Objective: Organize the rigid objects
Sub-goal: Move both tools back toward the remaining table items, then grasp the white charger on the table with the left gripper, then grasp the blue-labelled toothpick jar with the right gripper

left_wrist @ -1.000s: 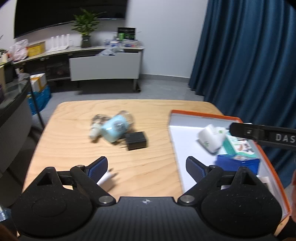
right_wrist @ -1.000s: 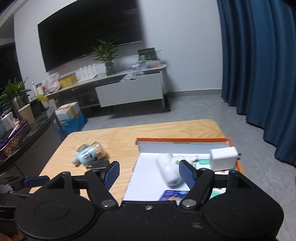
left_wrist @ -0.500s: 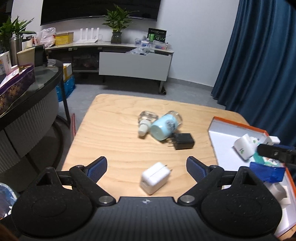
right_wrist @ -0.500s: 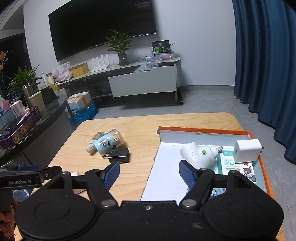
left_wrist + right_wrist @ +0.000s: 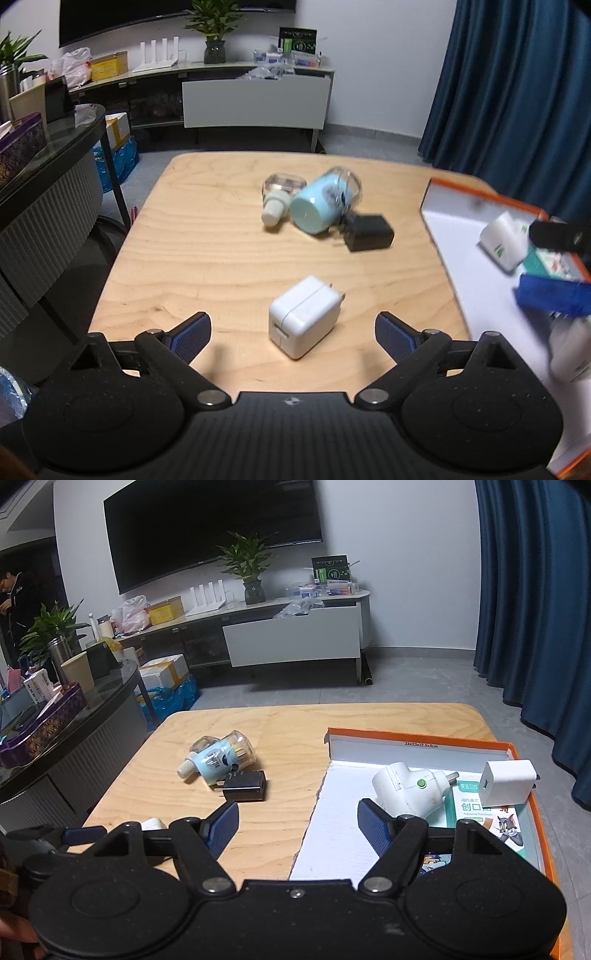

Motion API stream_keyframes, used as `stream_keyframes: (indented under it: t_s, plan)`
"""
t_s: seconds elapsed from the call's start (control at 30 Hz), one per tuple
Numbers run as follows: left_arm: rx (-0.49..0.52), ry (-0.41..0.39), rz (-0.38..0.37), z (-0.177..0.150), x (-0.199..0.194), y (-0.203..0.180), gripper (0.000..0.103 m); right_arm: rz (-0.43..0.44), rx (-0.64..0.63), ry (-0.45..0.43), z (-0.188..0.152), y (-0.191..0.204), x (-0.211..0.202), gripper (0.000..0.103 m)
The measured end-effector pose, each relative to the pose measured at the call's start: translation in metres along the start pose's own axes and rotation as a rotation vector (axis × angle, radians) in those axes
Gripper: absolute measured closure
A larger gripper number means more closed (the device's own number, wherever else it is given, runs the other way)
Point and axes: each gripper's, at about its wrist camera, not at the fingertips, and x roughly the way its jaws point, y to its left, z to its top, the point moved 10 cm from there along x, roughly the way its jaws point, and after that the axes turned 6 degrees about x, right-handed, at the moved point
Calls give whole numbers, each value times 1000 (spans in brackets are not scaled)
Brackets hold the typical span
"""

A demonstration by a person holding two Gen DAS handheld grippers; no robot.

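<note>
Charger (image 5: 305,316): white, boxy, prongs up-right, flat on tabletop (image 5: 207,258)
Left tool (image 5: 293,330): wide, empty
Right tool (image 5: 297,825): wide, empty

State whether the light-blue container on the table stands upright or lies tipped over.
Tipped over: the light-blue container lies on its side on the wooden table, its round end facing the left wrist camera.

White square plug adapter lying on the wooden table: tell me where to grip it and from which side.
Grip the white square plug adapter across its two broad flat side faces, mid-body, clear of the prongs at its far right end. Come from above and the near side, where the open left gripper already straddles it.
</note>
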Motion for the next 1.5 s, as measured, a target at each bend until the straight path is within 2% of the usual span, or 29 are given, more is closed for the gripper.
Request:
stream_keyframes:
  t_s: [0.13, 0.33, 0.4, 0.43, 0.47, 0.53, 0.57, 0.8, 0.97, 1.07, 1.23, 1.3, 1.5]
  plan:
    - [43, -14, 7, -3, 7, 0, 6, -3, 1, 8, -1, -1, 4, 18]
    - [69, -46, 13, -1, 16, -1, 15, -7, -3, 15, -1, 0, 8, 18]
    - [104, -61, 9, 0, 19, -6, 25, -11, -4, 15, -1, 0, 9, 18]
    - [118, -63, 7, -1, 20, -8, 40, -12, -4, 15, -1, 0, 10, 18]
    - [123, -66, 3, -1, 22, -9, 49, -13, -4, 15, -1, 1, 10, 18]
    - [114, -83, -6, 0, 20, -10, 62, -12, -6, 15, -1, 1, 10, 18]
    - [109, -86, -8, 1, 19, -11, 74, -12, -7, 16, -1, 1, 11, 18]
    - [47, -92, -12, 5, 14, -1, 74, 1, -26, 37, -1, 11, 24, 18]
    - [14, -117, -11, 20, 4, 9, 74, 60, -79, 62, 2, 30, 42, 15]
    - [-7, -125, -8, 26, -1, 16, 74, 127, -151, 76, 7, 50, 57, 10]
    - [-36, -138, -9, 29, -8, 27, 74, 200, -323, 102, 18, 81, 91, 9]
    - [-51, -138, -8, 28, -9, 30, 74, 212, -368, 108, 22, 89, 107, 4]
    - [-74, -140, -9, 30, -5, 37, 74, 254, -459, 150, 29, 103, 147, 3]
